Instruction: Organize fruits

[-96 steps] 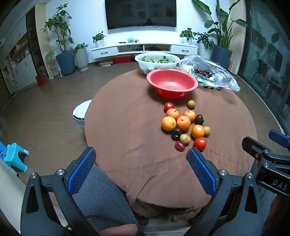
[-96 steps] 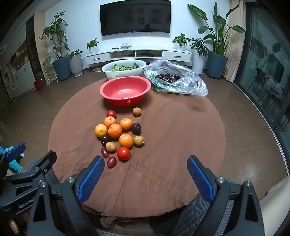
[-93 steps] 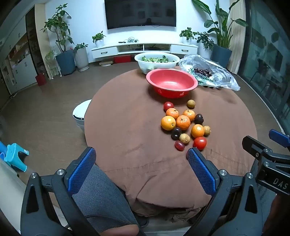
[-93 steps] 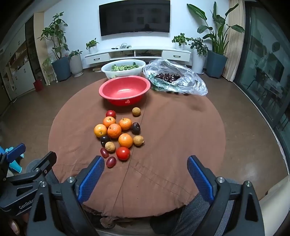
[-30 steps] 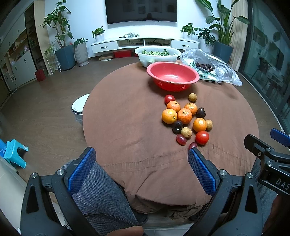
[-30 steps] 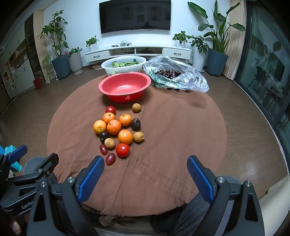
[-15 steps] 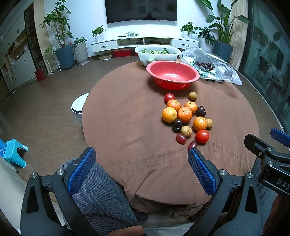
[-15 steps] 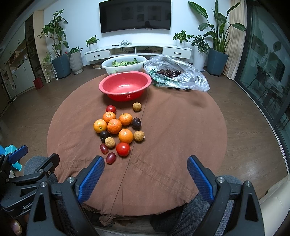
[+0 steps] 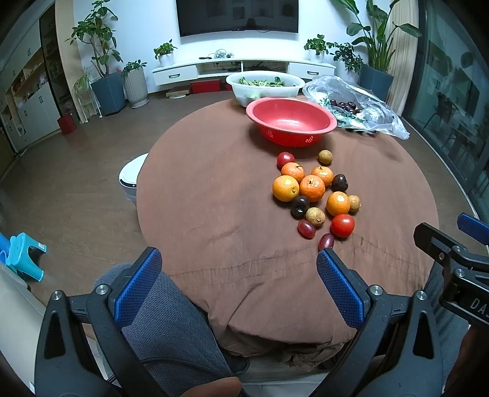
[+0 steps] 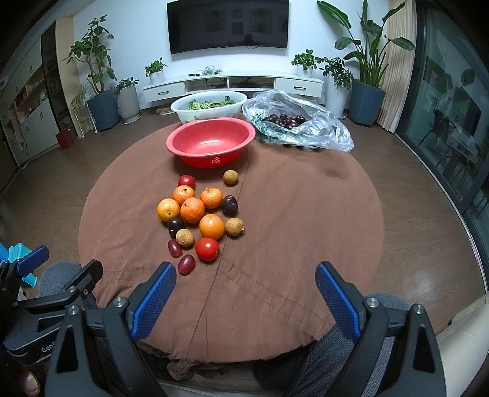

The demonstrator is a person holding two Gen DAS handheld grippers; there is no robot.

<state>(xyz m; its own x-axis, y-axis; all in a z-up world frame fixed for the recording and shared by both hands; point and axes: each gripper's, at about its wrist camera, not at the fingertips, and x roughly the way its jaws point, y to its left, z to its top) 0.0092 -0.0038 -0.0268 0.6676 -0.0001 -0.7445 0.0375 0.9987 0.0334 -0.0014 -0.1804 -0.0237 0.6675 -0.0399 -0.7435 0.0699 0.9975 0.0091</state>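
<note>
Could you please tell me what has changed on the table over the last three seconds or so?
Both cameras have crept slightly forward toward the round brown-clothed table; nothing was taken hold of or let go. The left gripper and right gripper remain open and empty, and the loose fruit cluster and empty red plastic bowl lie where they were.

Home living room: wall TV [image 10: 227,26], white media console [image 10: 232,84], potted plants [image 10: 366,61].

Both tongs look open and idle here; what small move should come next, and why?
Probably ease the right tongs forward toward the nearest grape. Both tongs hang open short of the fruit, the left tongs too, and the red bowl is empty.
</note>
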